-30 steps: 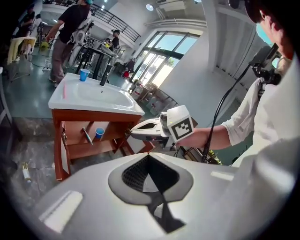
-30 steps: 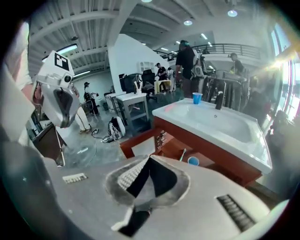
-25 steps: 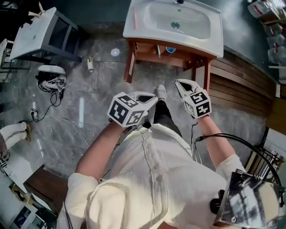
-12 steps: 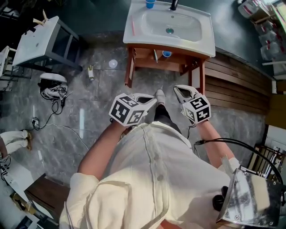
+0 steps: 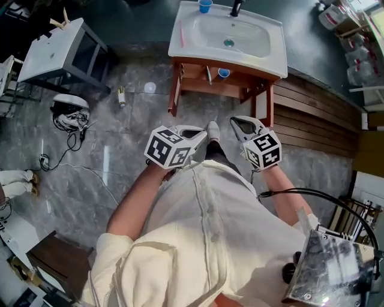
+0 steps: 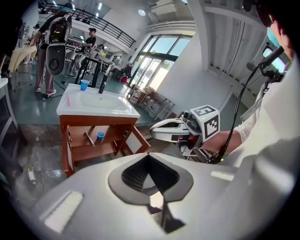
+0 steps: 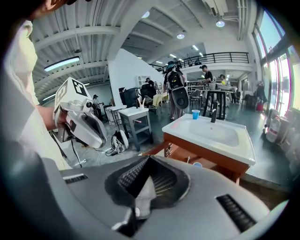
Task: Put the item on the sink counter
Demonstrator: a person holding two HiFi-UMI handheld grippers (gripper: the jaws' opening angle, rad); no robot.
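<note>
**A:** Head view first: what do we hold?

**B:** Nothing. Our left gripper point(image 5: 203, 133) has its jaws pressed together with nothing between them. Our right gripper point(image 5: 235, 122) is closed and empty too. Both hang in front of our chest over the grey stone floor point(image 5: 120, 138), near each other but apart.

**A:** And the item?

**B:** We cannot tell which item is meant. One small blue plastic cup point(image 5: 224, 73) stands on the open shelf of the brown wooden stand point(image 5: 204, 89), under the basin, with a slim silver stick point(image 5: 209, 74) lying near it. We are well apart from both.

**A:** What is on top?

**B:** The white ceramic sink worktop point(image 5: 273, 42) carries a second blue cup point(image 5: 205, 6) at its back edge, near the black tap point(image 5: 236, 7). A thin pink stick point(image 5: 179, 36) lies along its left rim.
</note>
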